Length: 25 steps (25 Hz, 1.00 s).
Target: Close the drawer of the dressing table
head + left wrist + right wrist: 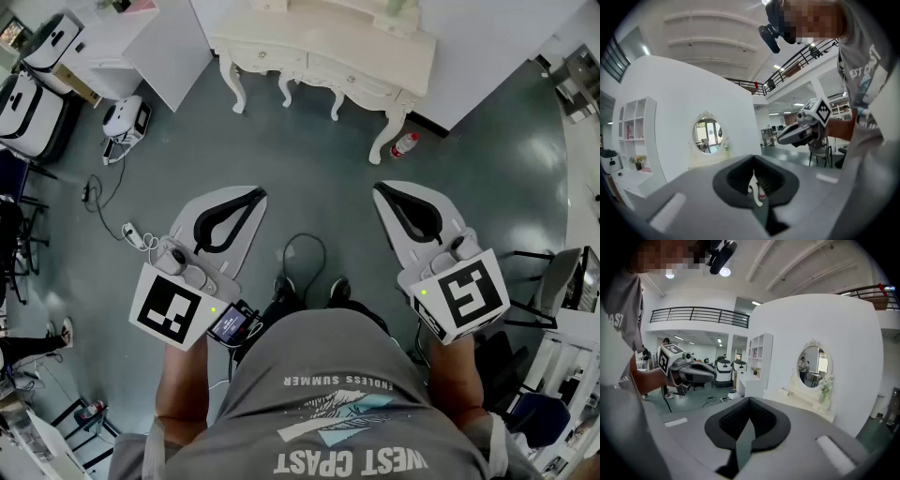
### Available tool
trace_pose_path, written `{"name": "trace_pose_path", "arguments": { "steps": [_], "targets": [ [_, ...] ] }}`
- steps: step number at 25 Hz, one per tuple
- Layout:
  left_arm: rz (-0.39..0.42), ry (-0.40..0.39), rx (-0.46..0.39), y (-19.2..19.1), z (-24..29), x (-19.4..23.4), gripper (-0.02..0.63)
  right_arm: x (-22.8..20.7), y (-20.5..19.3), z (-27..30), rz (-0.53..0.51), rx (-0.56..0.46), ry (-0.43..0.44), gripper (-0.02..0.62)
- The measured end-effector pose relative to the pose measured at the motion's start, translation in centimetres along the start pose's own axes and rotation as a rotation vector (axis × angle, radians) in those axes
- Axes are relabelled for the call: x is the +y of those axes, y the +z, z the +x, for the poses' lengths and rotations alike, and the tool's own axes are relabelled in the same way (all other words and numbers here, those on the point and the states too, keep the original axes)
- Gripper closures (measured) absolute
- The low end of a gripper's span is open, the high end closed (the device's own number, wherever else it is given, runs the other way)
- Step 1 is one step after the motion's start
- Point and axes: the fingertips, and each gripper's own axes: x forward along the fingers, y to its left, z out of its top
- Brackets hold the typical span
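The cream-white carved dressing table stood well ahead, its drawer perhaps ajar. The left gripper and right gripper had their fingers pressed together, empty. Stepping closer and pushing the drawer front squarely would serve best.

From the head we look steeply down past the person's shirt onto the floor. The left tongs and right tongs sit close below us, the worktop farther off at the top edge. Each tongs camera looks almost level along its own jaws. Both share the oval mirror, seemingly from well back.
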Motion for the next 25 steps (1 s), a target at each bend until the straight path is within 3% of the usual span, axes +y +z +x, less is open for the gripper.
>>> {"name": "trace_pose_path", "arguments": {
  "steps": [25],
  "targets": [
    [0.006,0.005,0.013,0.4,1.4,-1.1,0.603,-1.7,-1.0,-0.8,0.008,0.005,0.002,0.595]
  ]
}}
